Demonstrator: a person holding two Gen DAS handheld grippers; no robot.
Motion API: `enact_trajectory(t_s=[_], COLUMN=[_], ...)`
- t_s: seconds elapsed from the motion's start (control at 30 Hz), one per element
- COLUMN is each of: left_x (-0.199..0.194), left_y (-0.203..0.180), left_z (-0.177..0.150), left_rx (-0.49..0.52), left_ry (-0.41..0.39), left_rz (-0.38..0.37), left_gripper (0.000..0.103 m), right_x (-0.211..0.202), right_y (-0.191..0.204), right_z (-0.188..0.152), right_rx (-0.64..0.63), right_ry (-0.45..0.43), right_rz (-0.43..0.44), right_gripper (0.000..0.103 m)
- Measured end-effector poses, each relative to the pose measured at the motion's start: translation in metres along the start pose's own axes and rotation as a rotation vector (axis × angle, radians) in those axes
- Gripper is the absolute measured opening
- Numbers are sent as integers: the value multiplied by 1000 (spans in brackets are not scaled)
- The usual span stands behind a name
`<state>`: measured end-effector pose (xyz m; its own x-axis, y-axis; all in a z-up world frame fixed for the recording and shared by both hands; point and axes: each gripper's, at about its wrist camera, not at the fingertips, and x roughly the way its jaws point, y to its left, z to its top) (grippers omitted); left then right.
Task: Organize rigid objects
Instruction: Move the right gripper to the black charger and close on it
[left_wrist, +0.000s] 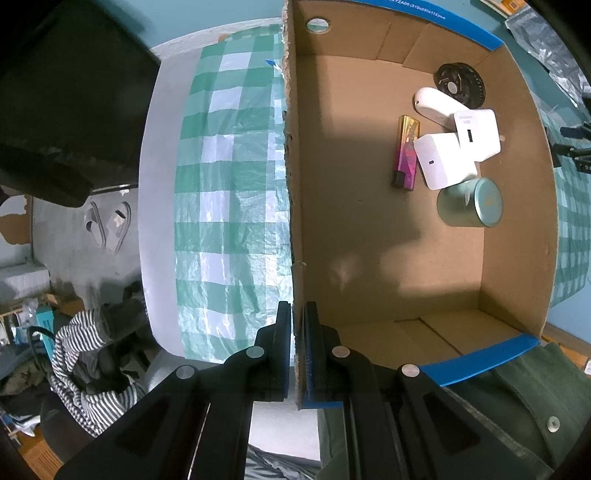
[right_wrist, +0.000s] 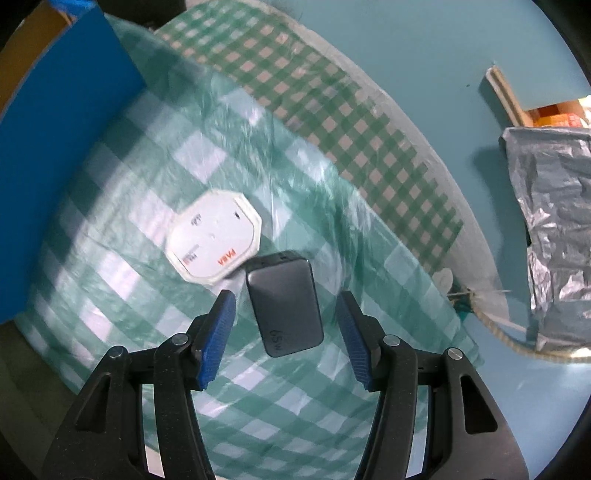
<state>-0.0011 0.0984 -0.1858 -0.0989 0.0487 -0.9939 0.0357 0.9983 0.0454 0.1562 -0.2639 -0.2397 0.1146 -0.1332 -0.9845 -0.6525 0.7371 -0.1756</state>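
My left gripper (left_wrist: 297, 310) is shut on the left wall of a cardboard box (left_wrist: 291, 184), one finger on each side. Inside the box lie a gold-pink lighter (left_wrist: 406, 153), two white chargers (left_wrist: 443, 160) (left_wrist: 476, 134), a white oblong device (left_wrist: 432, 103), a black round disc (left_wrist: 460, 85) and a teal tin (left_wrist: 471, 203). My right gripper (right_wrist: 284, 299) is open above the checked cloth, with a dark grey charger (right_wrist: 284, 302) lying between its fingers. A white octagonal device (right_wrist: 214, 240) lies just beyond it.
The green-white checked cloth (right_wrist: 147, 184) covers the table. The box's blue outer wall (right_wrist: 62, 147) stands to the left of my right gripper. A silver foil bag (right_wrist: 557, 229) sits at the right. Striped clothing (left_wrist: 85, 369) lies on the floor to the left.
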Motion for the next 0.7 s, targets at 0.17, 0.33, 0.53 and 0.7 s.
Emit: enact_trajectory(t_s=[0.17, 0.33, 0.53, 0.7], left_x=[0, -1, -3, -3], left_y=[-1, -1, 0, 0], left_z=[0, -1, -2, -2], left_rx=[-3, -7, -7, -3], left_ry=[0, 0, 2, 3], left_rz=[1, 2, 9, 12], left_gripper=[7, 7, 7, 7], right_x=[16, 28, 39, 42], right_y=[-5, -8, -12, -20], right_z=[1, 4, 4, 2], right_rx=[17, 52, 118, 227], right_ry=[19, 27, 42, 49], right_rz=[19, 70, 93, 168], right_gripper=[56, 56, 47, 42])
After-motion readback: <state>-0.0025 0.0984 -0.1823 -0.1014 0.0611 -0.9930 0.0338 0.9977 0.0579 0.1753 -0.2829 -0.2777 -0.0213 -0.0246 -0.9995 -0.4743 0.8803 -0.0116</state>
